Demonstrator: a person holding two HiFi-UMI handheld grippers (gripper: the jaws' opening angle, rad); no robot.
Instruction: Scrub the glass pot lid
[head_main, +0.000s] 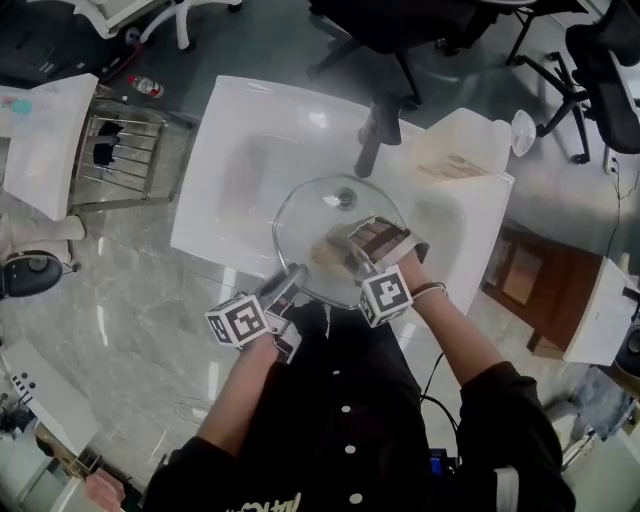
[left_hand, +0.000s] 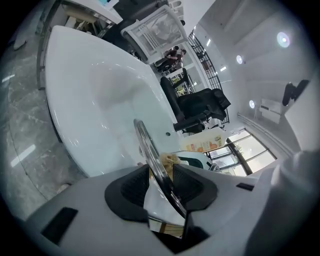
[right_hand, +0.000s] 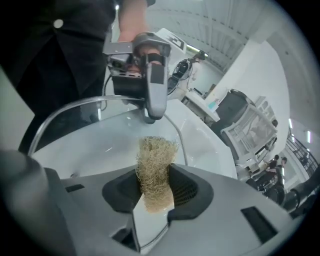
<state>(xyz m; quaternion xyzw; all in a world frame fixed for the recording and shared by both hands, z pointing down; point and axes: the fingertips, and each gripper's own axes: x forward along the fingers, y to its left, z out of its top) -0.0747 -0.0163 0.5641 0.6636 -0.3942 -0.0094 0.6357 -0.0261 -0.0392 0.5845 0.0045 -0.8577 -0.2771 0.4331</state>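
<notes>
Black shirt (head_main: 350, 410) is nearest in head view. Past it, left gripper (head_main: 292, 278) bites the near rim of the glass pot lid (head_main: 335, 210), which is tilted over the white sink (head_main: 240, 130), faucet (head_main: 372, 135) beyond. Right gripper (head_main: 345, 250) is over the lid's near-right part.

Left gripper view: jaws closed on the lid's metal rim, which runs ahead of them toward the basin.

Right gripper view: jaws clenched on a tan fibre scrubber (right_hand: 156, 160), tuft sticking out ahead over the glass. Left gripper is straight ahead on the far rim. Tuft-to-glass contact: can't tell.

Status guess: scrubbing under way, not done. No foam or water visible, so the cleaned share is unknown.
</notes>
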